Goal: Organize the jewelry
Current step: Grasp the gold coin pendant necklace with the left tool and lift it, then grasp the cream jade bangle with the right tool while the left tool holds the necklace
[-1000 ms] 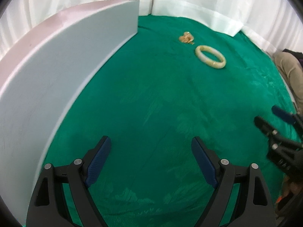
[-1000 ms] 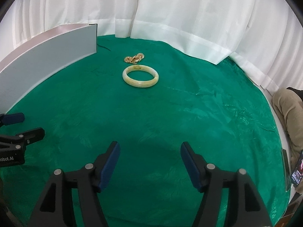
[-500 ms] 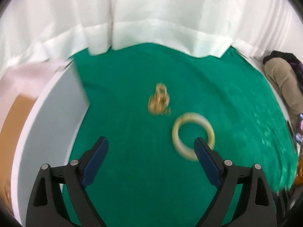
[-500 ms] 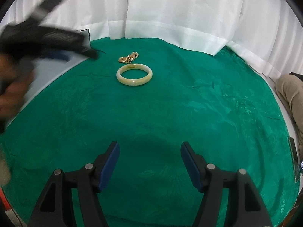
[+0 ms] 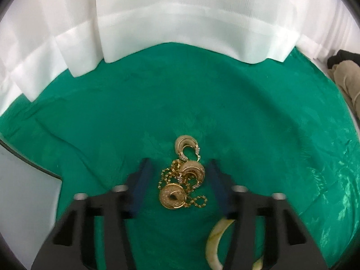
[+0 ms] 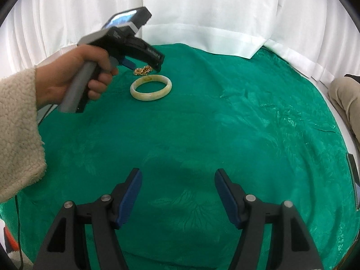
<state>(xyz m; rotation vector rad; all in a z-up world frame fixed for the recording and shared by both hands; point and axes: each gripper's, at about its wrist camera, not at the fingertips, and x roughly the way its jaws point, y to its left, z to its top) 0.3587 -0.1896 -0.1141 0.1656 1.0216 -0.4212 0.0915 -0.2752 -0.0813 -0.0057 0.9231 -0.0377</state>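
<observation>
while our left gripper (image 5: 178,180) hangs over the gold jewelry (image 5: 182,177), its fingers (image 5: 140,183) are closing, with the tangle of chain and round pieces between them; the pads are not yet on it, so nothing is gripped. the pile lies on the green cloth (image 5: 247,112) toward the far edge of the bench, near the white curtain (image 5: 180,11), and the pale bangle (image 6: 151,87) sits just beside it on the near side. a white box (image 5: 20,191) stands at the left edge.

we judge the step in hand to be the pick of the gold pile, the first piece to be sorted. the next move calls for closing fully on the bulk of the pile, low enough to catch the chain, and lifting gently, since loose links may slip or drag a round piece behind.

our right gripper (image 6: 177,193) waits over bare cloth near the near edge, fingers (image 6: 130,196) wide apart and empty.

white lettering runs along the side of the left gripper's body in the right view, but it is too blurred to read.
</observation>
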